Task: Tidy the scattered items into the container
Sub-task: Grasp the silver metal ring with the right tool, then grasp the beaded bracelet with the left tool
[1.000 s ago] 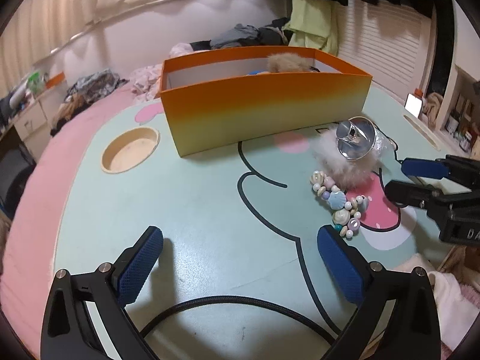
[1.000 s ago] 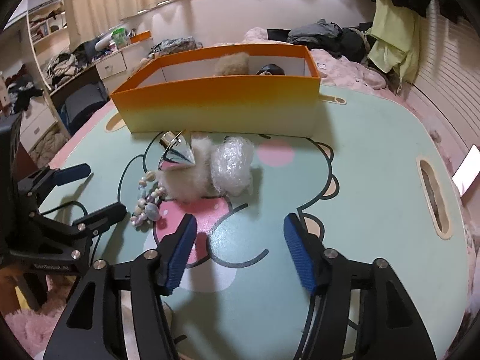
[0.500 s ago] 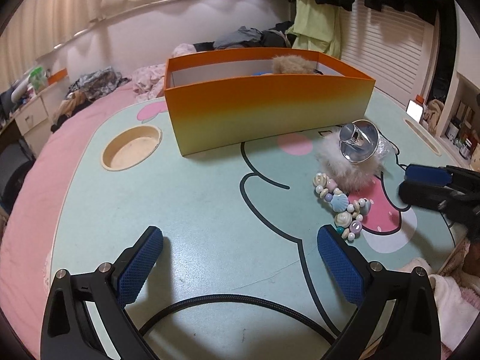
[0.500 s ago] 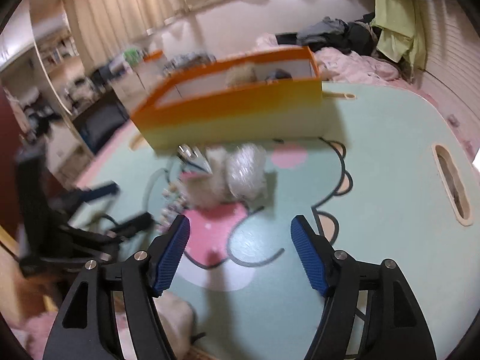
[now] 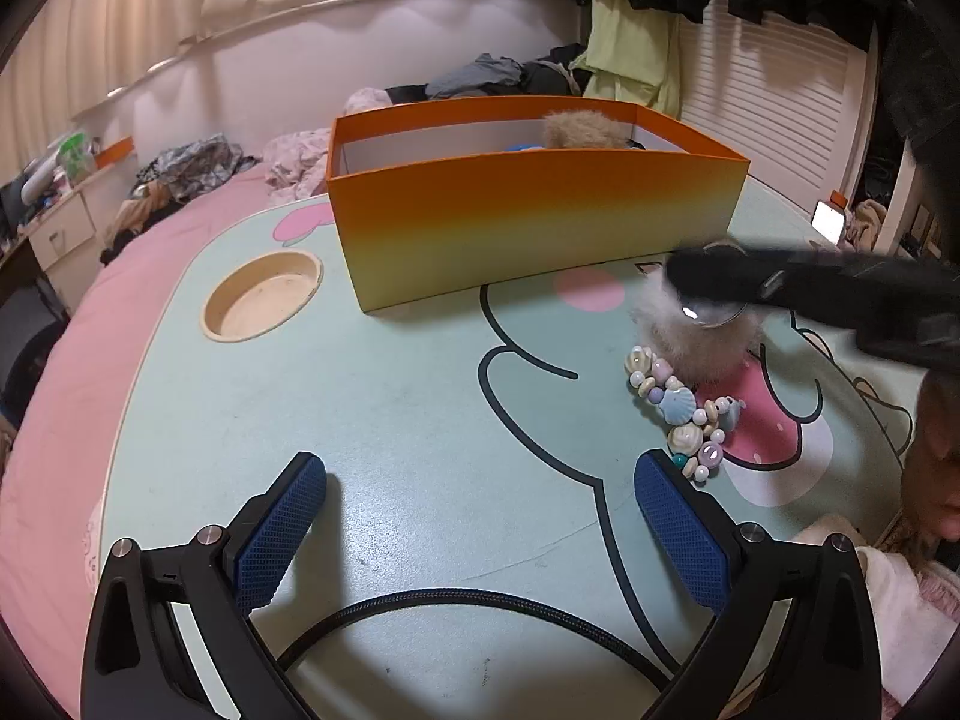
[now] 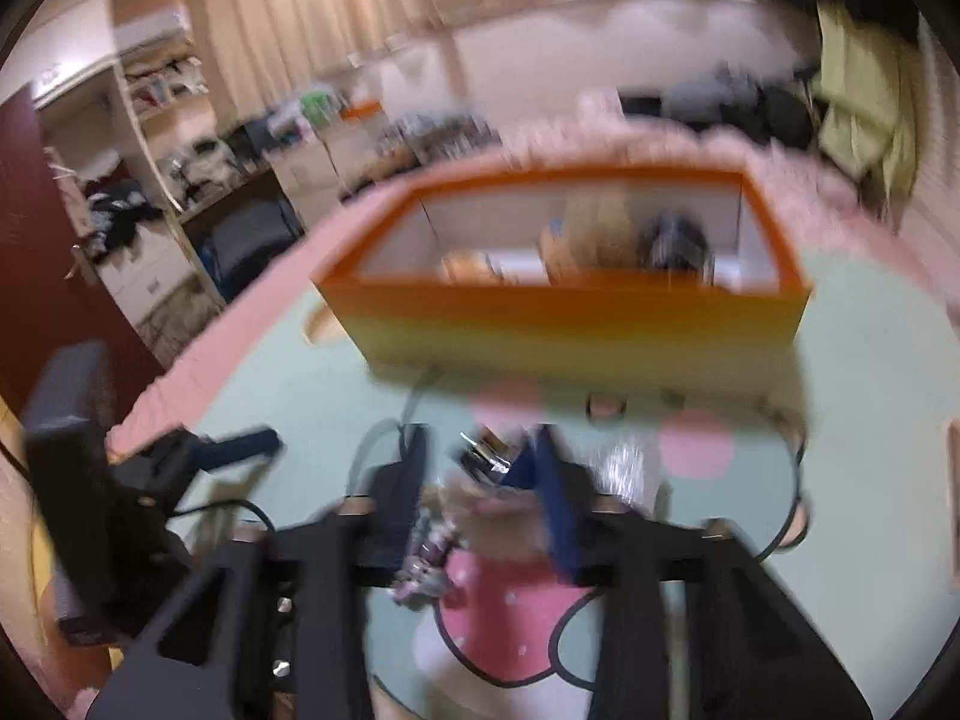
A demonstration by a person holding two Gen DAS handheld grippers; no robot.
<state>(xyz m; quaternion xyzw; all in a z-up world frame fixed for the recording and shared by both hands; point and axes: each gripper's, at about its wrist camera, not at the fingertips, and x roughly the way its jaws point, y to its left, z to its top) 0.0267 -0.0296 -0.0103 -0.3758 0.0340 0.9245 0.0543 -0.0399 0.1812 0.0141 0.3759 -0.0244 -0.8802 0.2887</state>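
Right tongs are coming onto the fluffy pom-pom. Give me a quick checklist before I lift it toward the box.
1. Fluffy pom-pom between the right tongs, which are closing: ok.
2. Firm grip on it: cannot tell, the right wrist view is blurred.
3. Shell bead string clear of the grasp: cannot tell, it lies against the pom-pom.
4. Orange box open, with room: ok.
5. Left tongs open, empty, apart from the items: ok.
6. Black cable away from the lift path: ok.
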